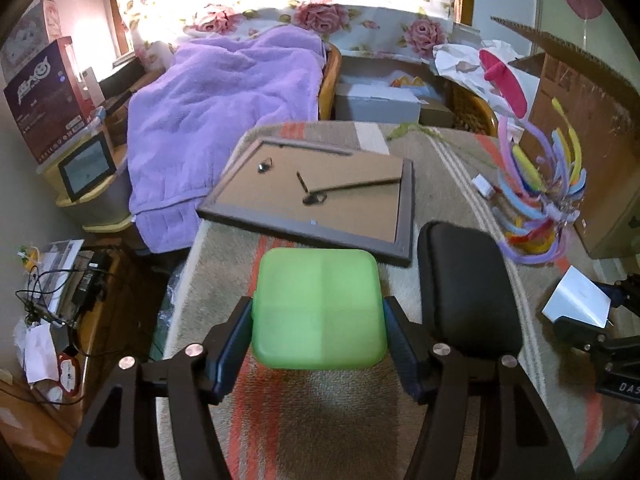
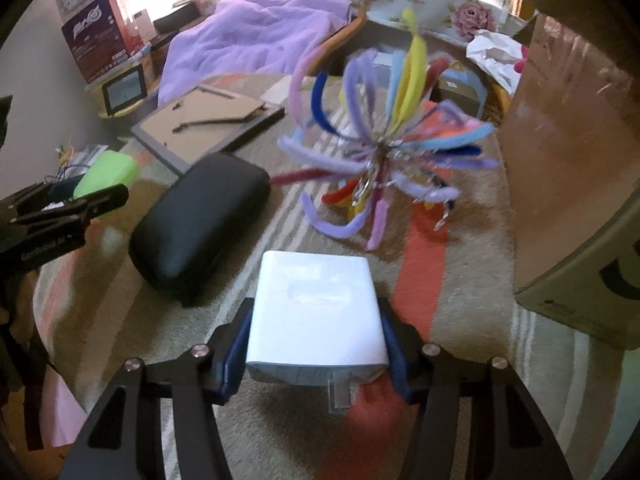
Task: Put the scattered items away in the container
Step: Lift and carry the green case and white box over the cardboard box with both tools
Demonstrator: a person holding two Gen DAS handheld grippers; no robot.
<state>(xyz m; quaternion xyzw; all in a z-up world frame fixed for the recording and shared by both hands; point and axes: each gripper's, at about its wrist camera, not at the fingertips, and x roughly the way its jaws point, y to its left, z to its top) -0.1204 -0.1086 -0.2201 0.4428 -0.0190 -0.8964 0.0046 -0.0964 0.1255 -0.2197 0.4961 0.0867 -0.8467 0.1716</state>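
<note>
Left wrist view: left tool (image 1: 318, 330) is clamped on a green box (image 1: 318, 306), one blue pad against each side.
Green box: square, rounded corners, translucent lid with a faint cross dividing it in four; it looks lifted a little off the rug (image 1: 320, 412), though I cannot be sure.
Right wrist view: right tool (image 2: 316, 338) grips a white charger (image 2: 314, 304), pads pressed on both sides.
White charger: flat glossy block, rounded edges, a clear plug cover sticking out toward the camera.
Black case (image 1: 466, 286): oblong, padded, closed, lying on the rug just beside the green box, untouched.
Pipe-cleaner bunch (image 2: 384, 148): fuzzy strands in purple, blue, yellow and red fanning out from a knot of metal clips, on the rug beyond the charger.
Picture frame (image 1: 316, 202): face down, brown backing up, beyond the green box.
Container: probably the cardboard box (image 2: 568, 152) at the right edge; its inside is hidden, so what it already holds is unknown.
Progress: early to middle, by my judgement. Two items are in hand but not yet over the box; the case, the bunch and perhaps the frame remain on the rug.
</note>
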